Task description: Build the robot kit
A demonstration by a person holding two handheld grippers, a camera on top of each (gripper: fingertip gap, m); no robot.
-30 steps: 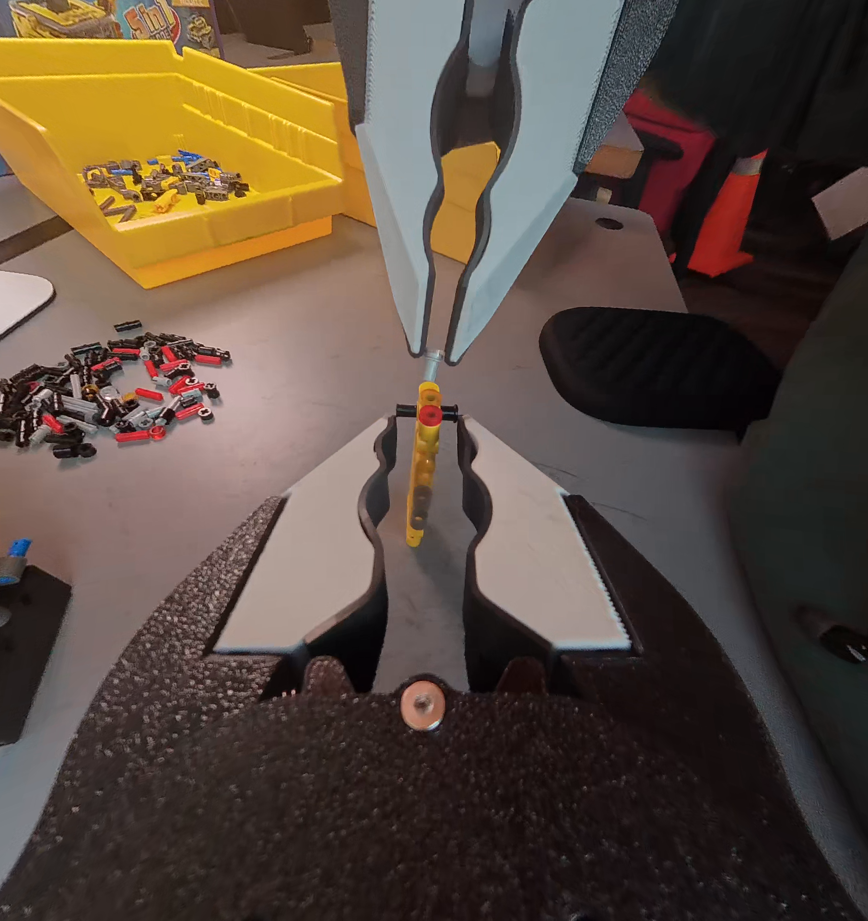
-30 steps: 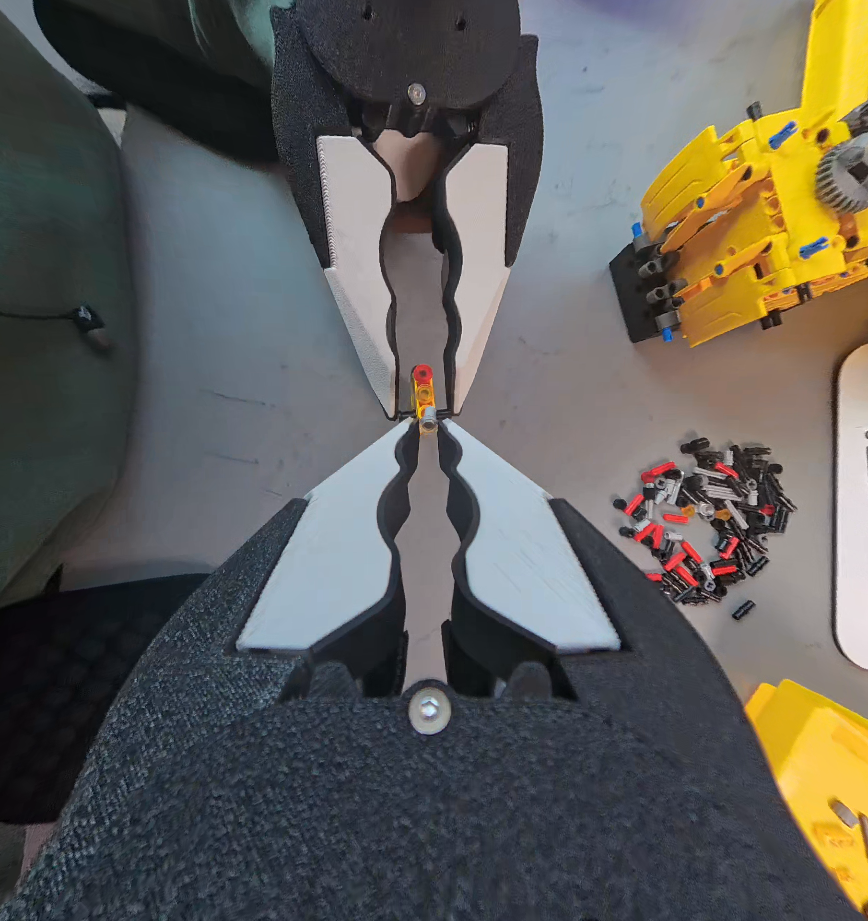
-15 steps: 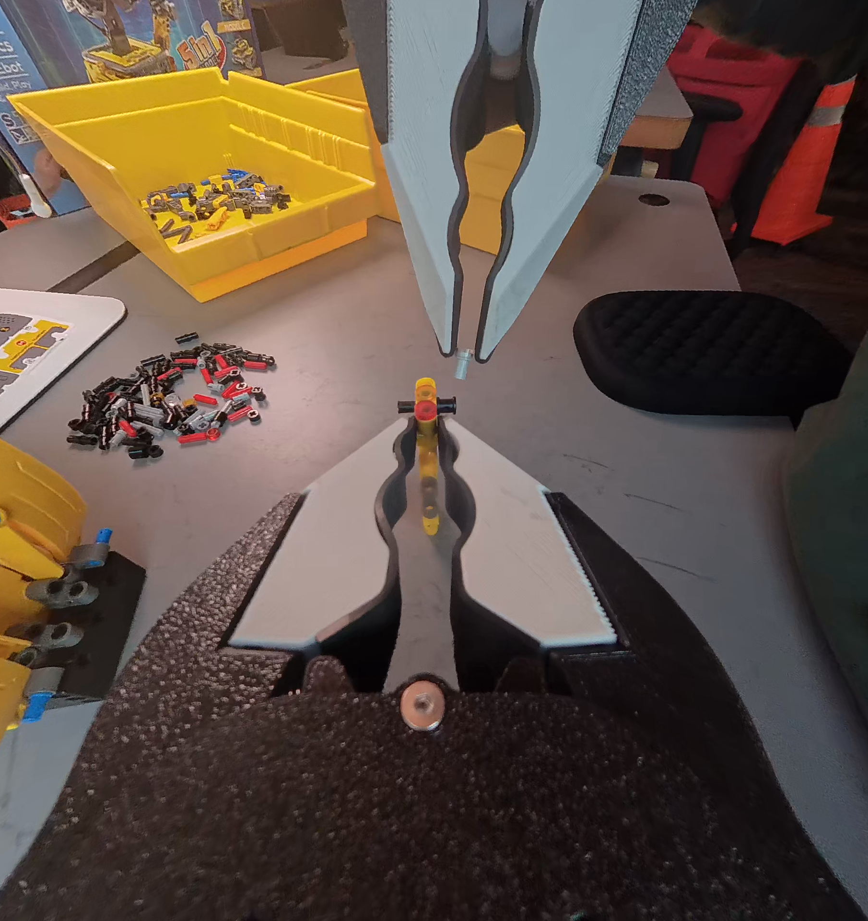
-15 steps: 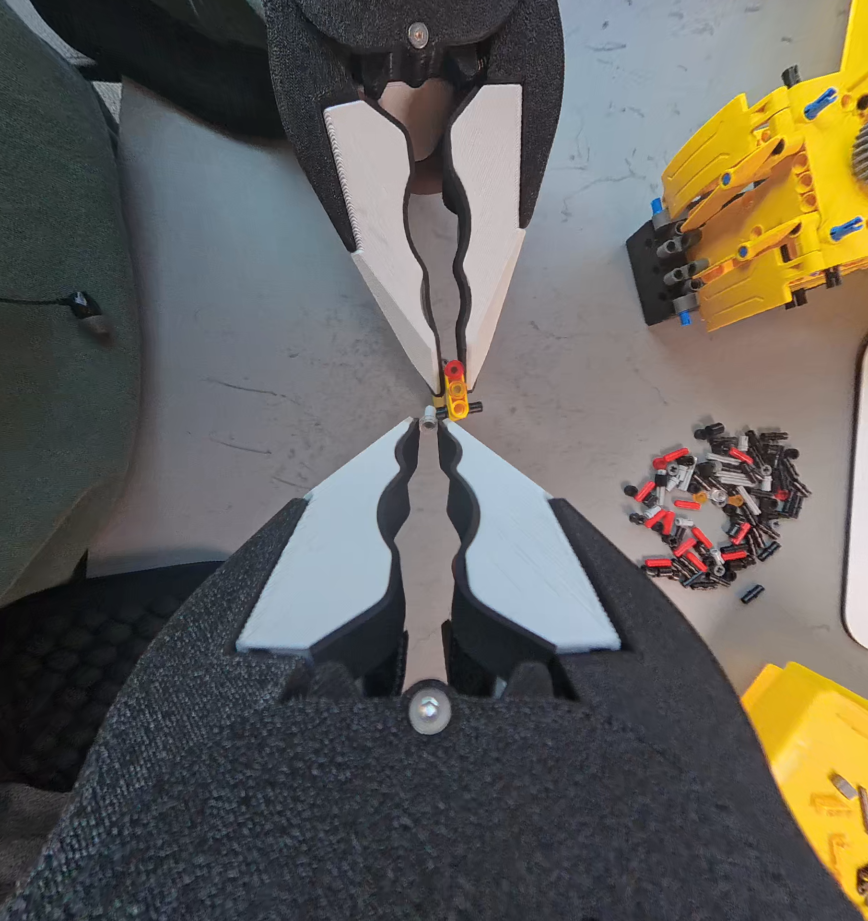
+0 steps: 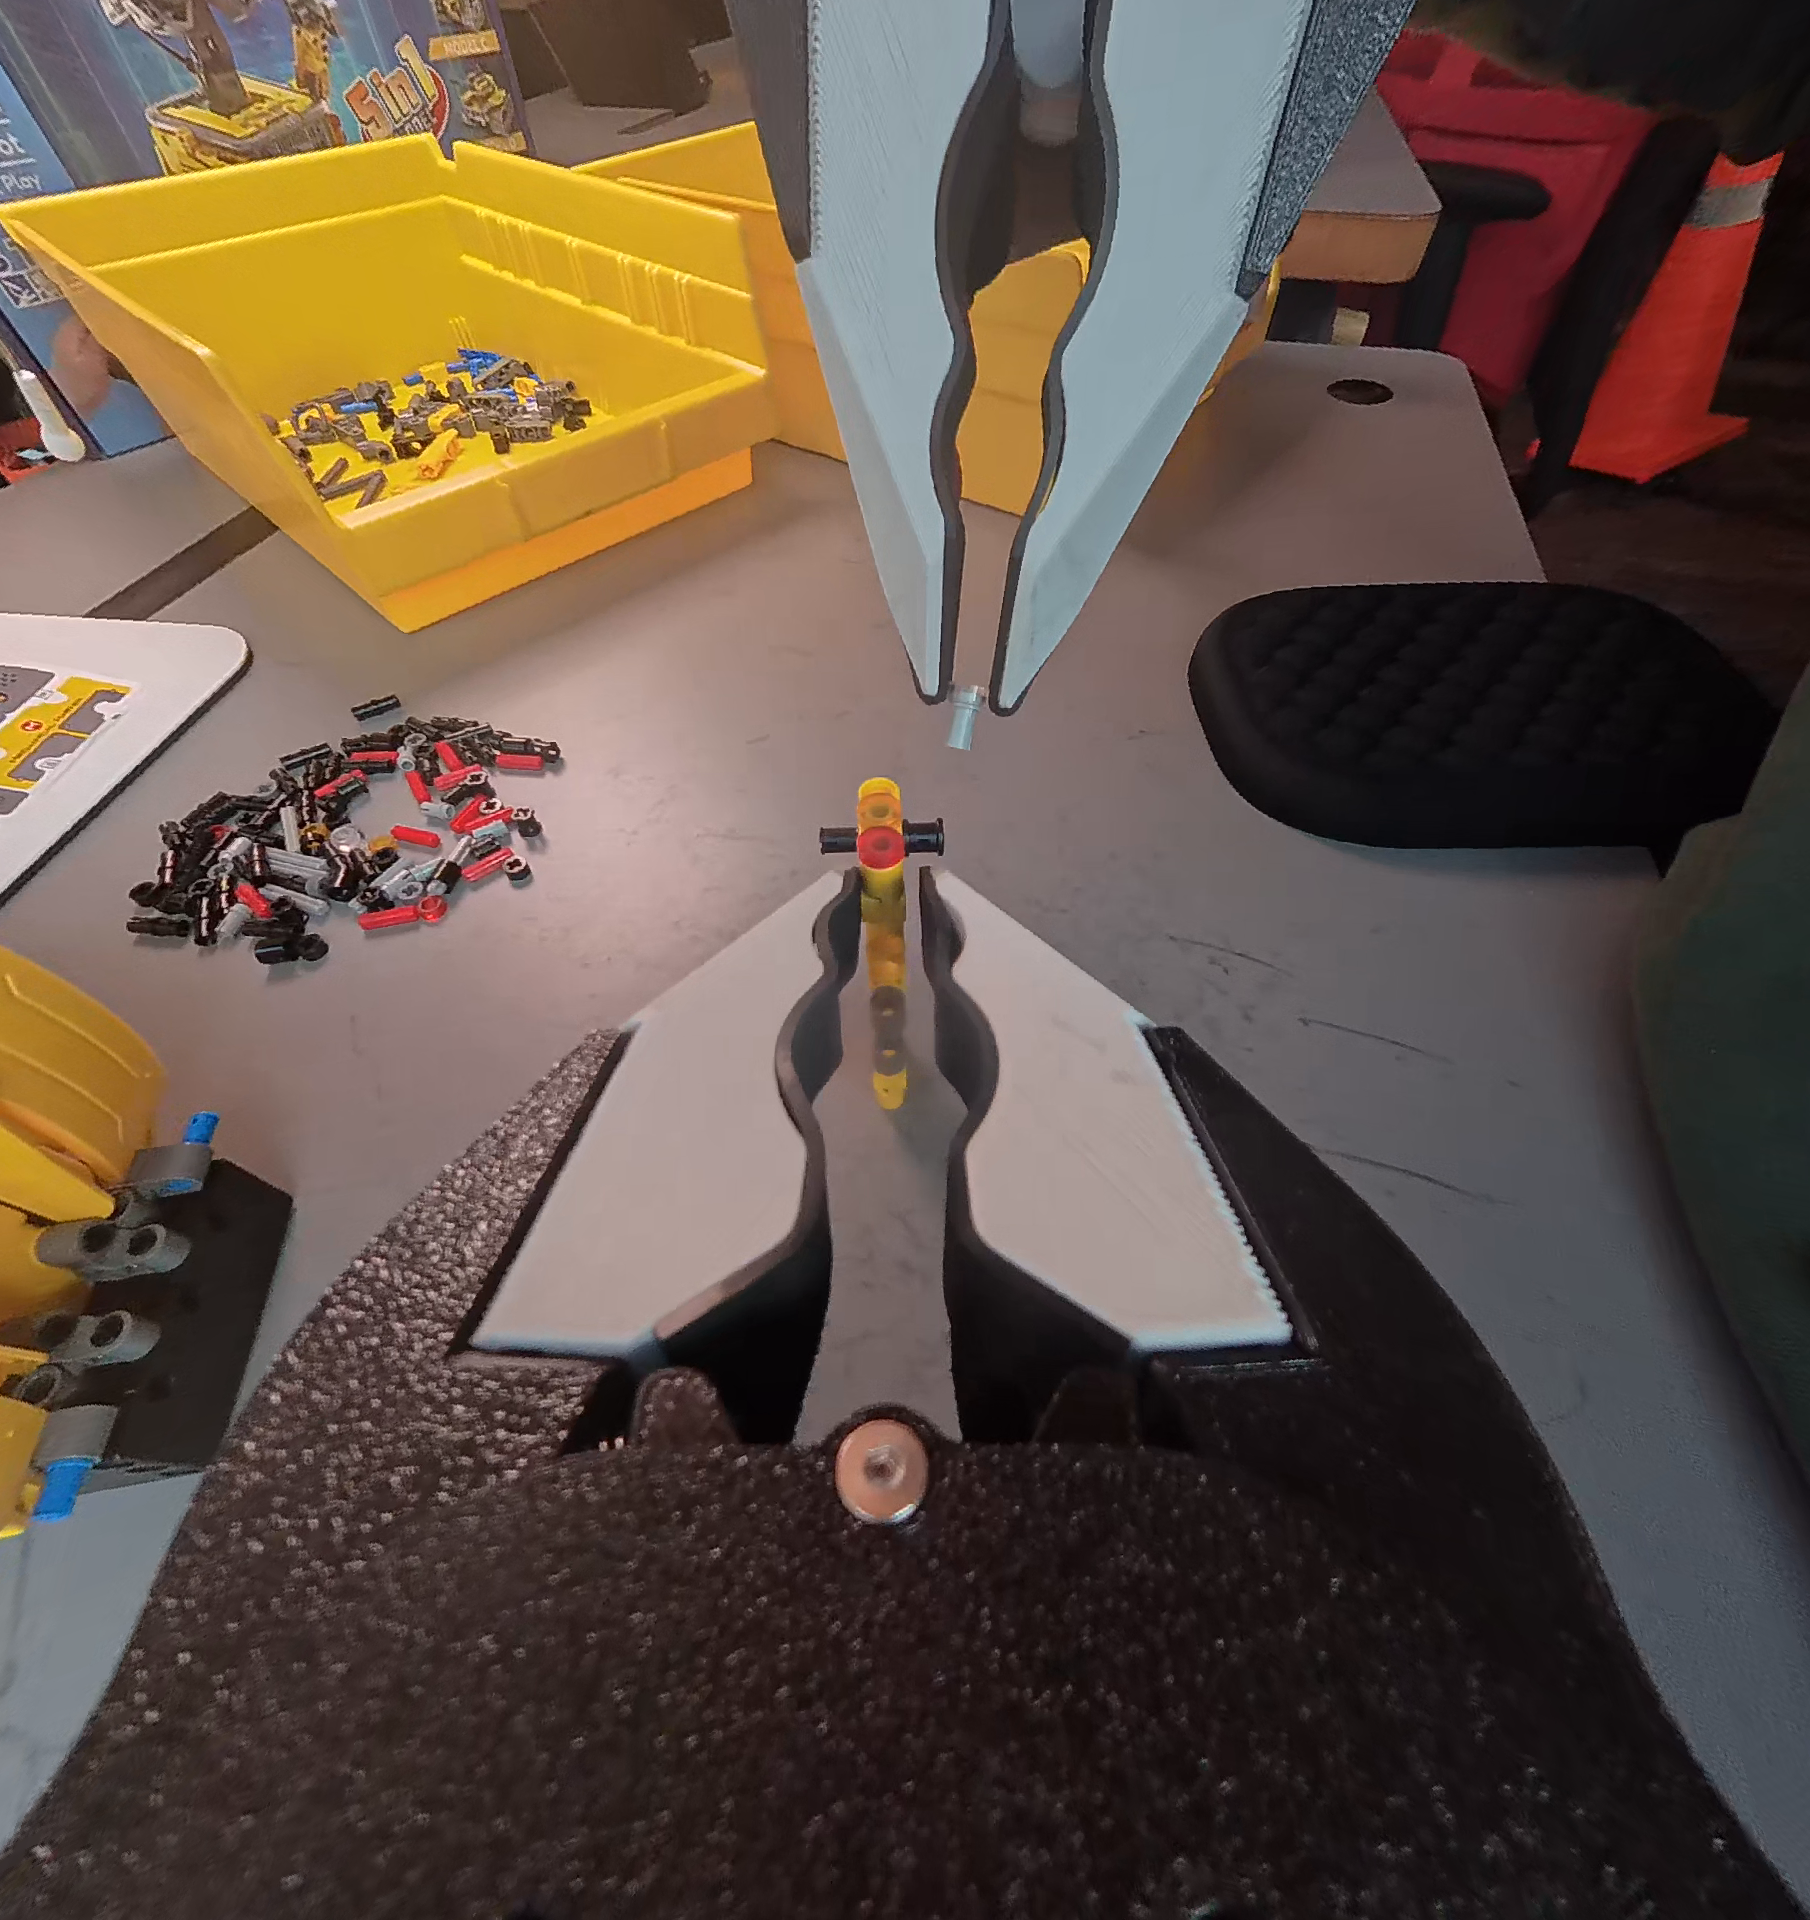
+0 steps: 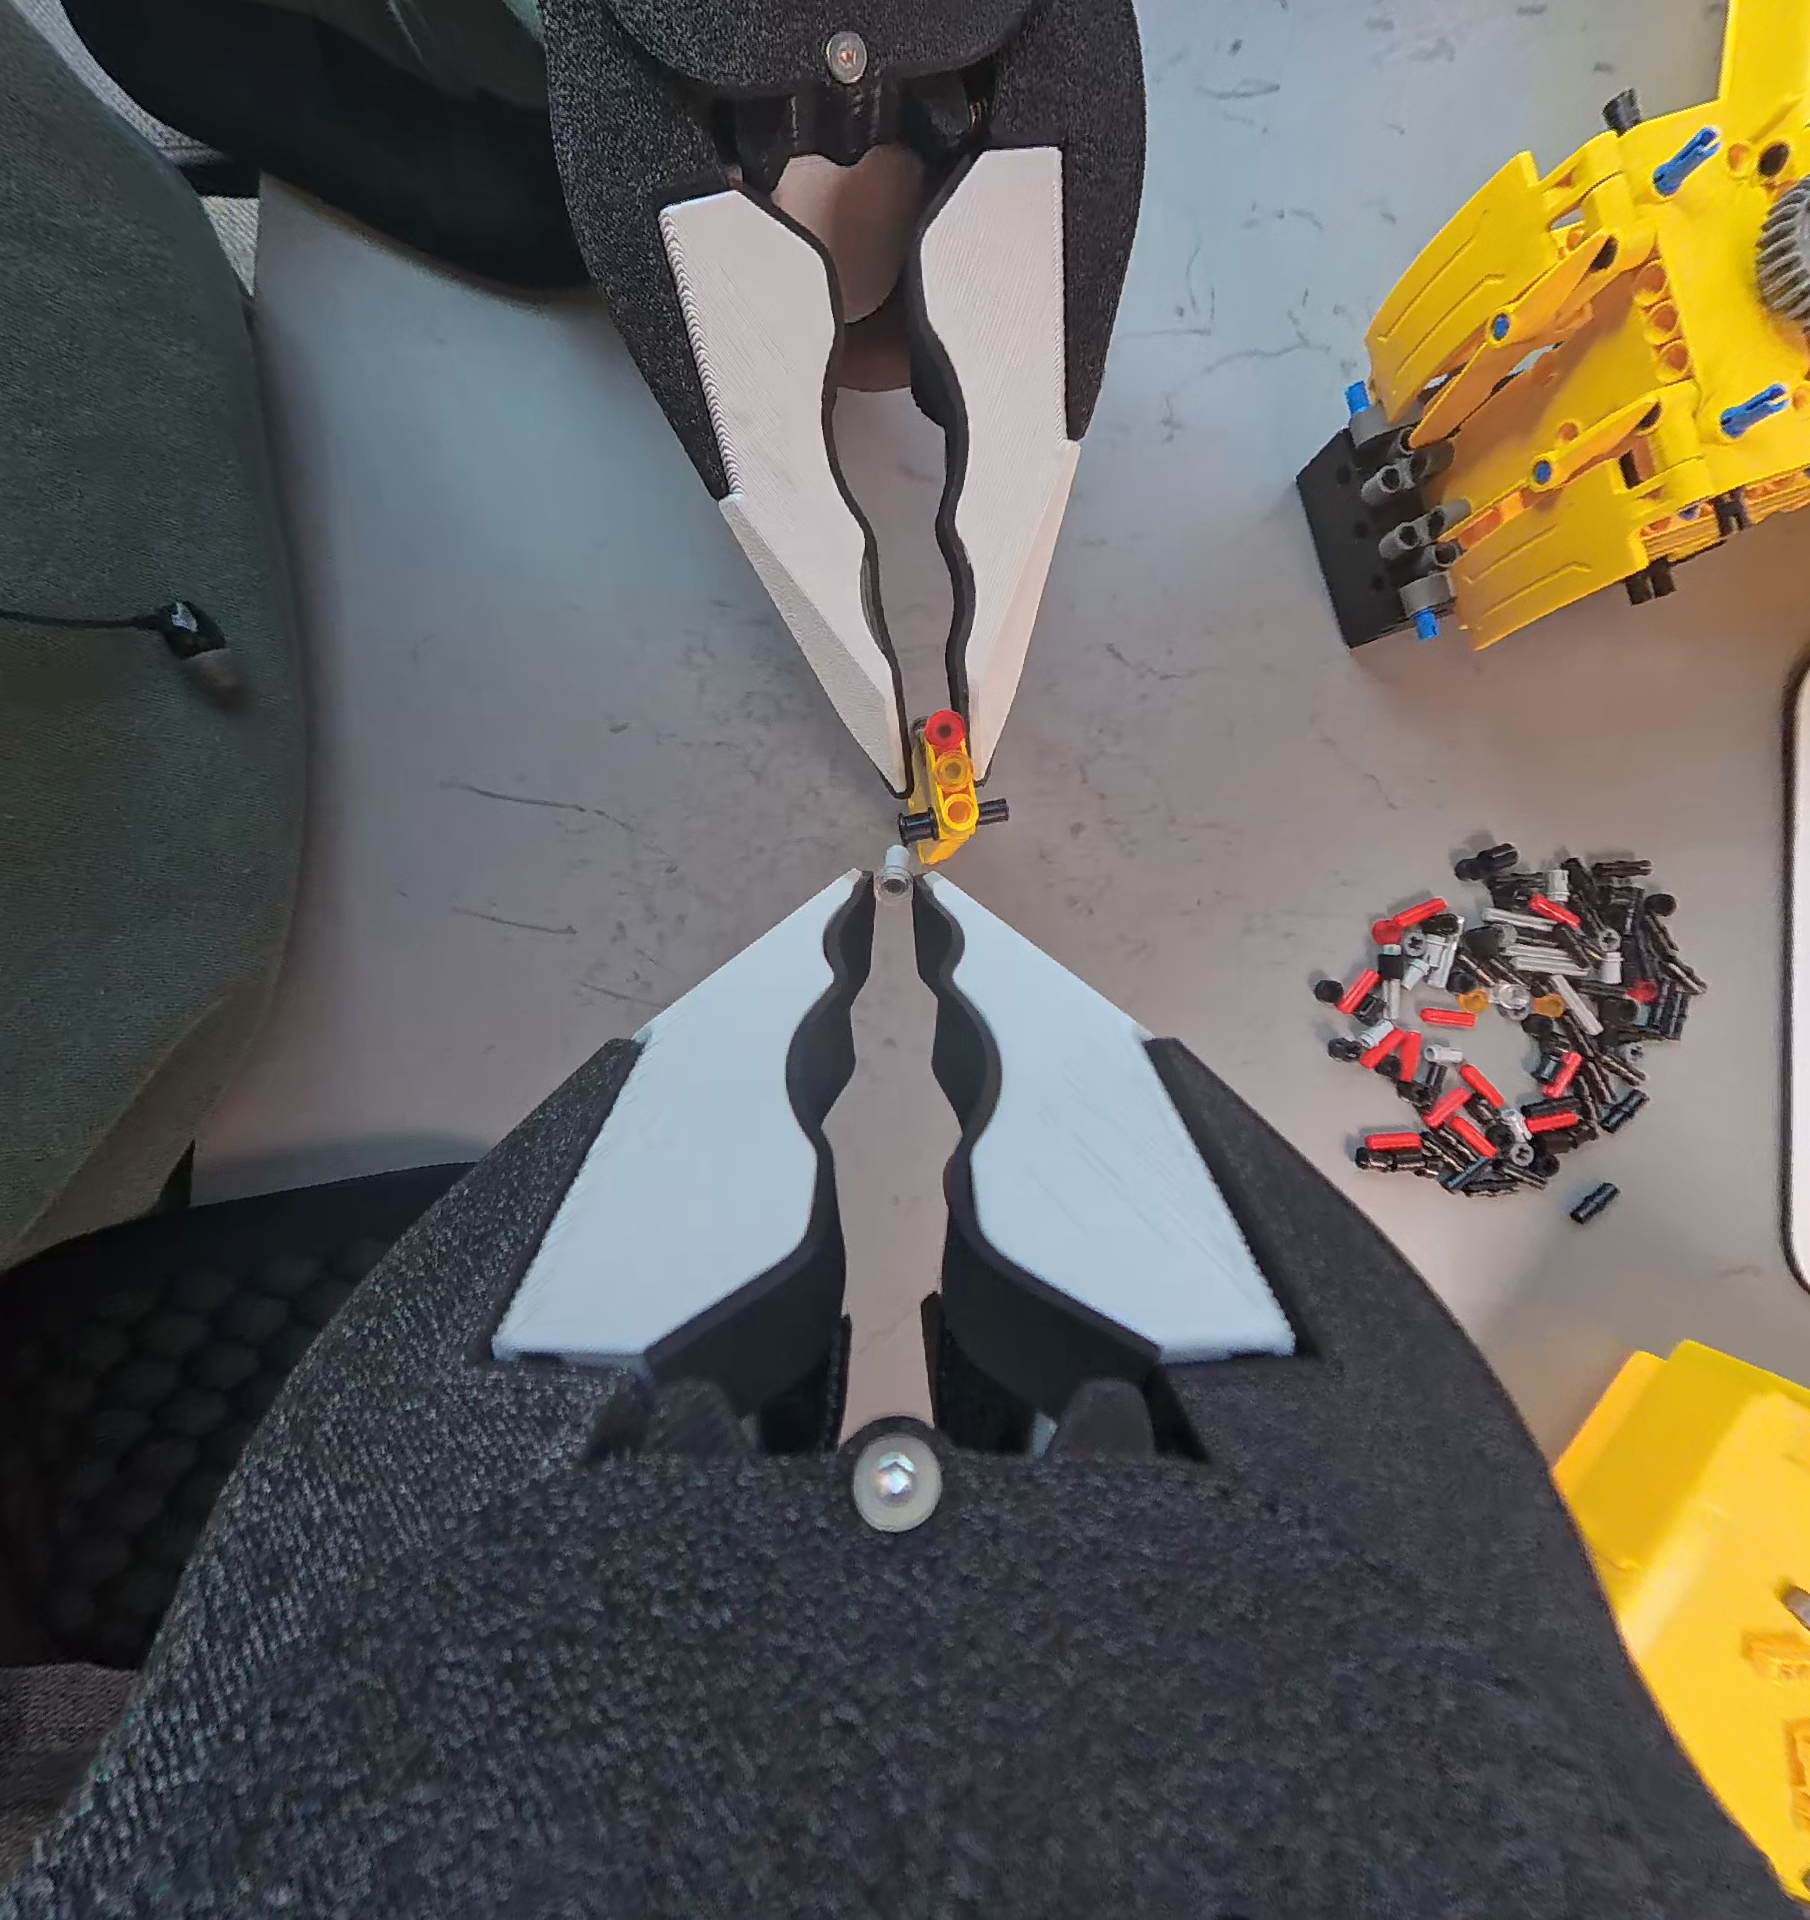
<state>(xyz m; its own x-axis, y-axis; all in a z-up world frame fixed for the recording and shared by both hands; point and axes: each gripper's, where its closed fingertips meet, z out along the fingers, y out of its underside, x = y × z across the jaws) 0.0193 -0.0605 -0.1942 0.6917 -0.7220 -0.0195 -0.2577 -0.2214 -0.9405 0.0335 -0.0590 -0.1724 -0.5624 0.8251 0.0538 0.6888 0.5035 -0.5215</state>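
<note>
Your left claw (image 5: 880, 894) is closed on a yellow beam (image 5: 885, 966) with a red peg (image 5: 877, 847) and black pin (image 5: 882, 836) | your right claw (image 6: 893, 883) pinches a grey pin (image 6: 893, 881) just beside the beam tip, not touching | loose pieces (image 5: 340, 821) lie left of the left claw on the grey table (image 5: 672, 675); a yellow bin (image 5: 381, 343) stands beyond.

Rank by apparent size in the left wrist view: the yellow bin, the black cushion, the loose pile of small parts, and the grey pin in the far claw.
1. yellow bin
2. black cushion
3. pile of small parts, clearly smaller than either
4. grey pin, tiny

The bin sits farther back than the cushion, so its lead is safe.
</note>
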